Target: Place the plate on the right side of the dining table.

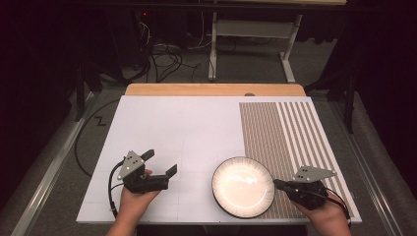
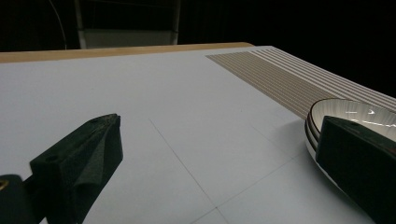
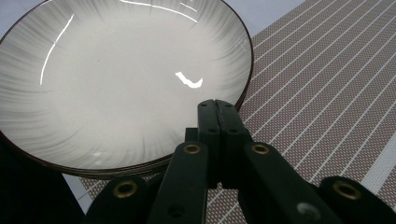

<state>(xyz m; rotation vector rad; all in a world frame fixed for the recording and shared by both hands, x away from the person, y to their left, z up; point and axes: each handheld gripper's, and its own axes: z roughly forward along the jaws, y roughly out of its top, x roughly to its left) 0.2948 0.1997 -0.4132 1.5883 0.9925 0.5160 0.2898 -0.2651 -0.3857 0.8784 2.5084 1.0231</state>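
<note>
We find the left gripper at the board's 7 o'clock, jaws spread wide, holding nothing. The plate lies at 5 o'clock, its right part on the striped mat. At the plate's 3 o'clock rim, the right gripper has jaws pressed together, nothing between them.

We see the left gripper with its two black jaws wide apart, nothing between them, over the white surface. A dark-rimmed plate sits near right, partly hidden by the right-hand jaw. A striped mat lies far right.
</note>
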